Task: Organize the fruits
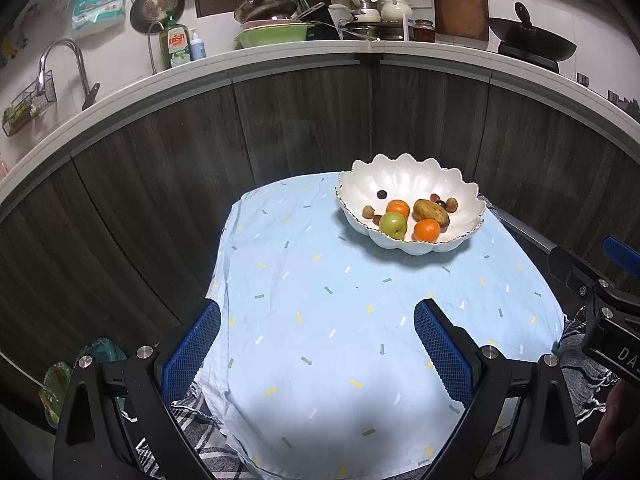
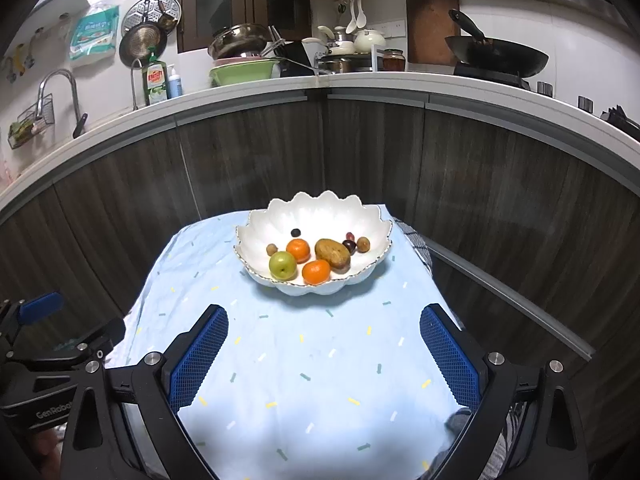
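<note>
A white scalloped bowl (image 1: pixel 404 176) (image 2: pixel 320 210) sits at the far side of a small table under a light blue cloth (image 1: pixel 340 320) (image 2: pixel 312 360). Inside lie a green apple (image 1: pixel 393 225) (image 2: pixel 282 265), two oranges (image 1: pixel 426 230) (image 2: pixel 316 272), a brown kiwi (image 1: pixel 431 212) (image 2: pixel 332 253) and several small dark and tan fruits. My left gripper (image 1: pixel 316 340) hovers open over the near cloth, holding nothing. My right gripper (image 2: pixel 324 344) is likewise open and empty, just short of the bowl. Part of the right gripper's body (image 1: pixel 600 300) shows at the left wrist view's right edge.
Dark wood cabinet fronts (image 1: pixel 280 128) curve behind the table under a white counter (image 1: pixel 280 50). The counter carries a dish-soap bottle (image 1: pixel 174 42), a green basin (image 1: pixel 272 34), pots, a wok (image 2: pixel 496 56) and a faucet (image 1: pixel 64 64). A plaid cloth (image 1: pixel 192 420) hangs below the blue one.
</note>
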The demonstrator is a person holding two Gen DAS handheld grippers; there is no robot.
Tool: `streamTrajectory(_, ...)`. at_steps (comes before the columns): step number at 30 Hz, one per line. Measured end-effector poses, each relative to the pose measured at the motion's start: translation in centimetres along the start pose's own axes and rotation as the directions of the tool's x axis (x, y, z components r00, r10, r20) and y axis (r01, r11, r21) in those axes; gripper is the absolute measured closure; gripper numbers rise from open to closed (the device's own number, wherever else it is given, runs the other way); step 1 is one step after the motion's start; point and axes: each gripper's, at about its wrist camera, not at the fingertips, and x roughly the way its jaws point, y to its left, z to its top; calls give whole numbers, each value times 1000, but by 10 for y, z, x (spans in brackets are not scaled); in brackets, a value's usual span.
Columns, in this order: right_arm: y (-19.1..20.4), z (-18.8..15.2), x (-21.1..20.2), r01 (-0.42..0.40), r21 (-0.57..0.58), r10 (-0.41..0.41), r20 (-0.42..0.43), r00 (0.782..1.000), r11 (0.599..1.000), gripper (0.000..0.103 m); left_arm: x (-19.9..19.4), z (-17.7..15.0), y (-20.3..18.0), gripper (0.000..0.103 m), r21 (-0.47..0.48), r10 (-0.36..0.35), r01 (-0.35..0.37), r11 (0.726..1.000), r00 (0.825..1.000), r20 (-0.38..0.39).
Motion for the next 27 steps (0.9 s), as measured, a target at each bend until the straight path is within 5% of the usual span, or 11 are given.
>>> streamTrajectory(27,-3,-2,3,2,9,-2,-11,1000,1000,5,0,-3,2,4,-1,7,-7,1000,1000,-2)
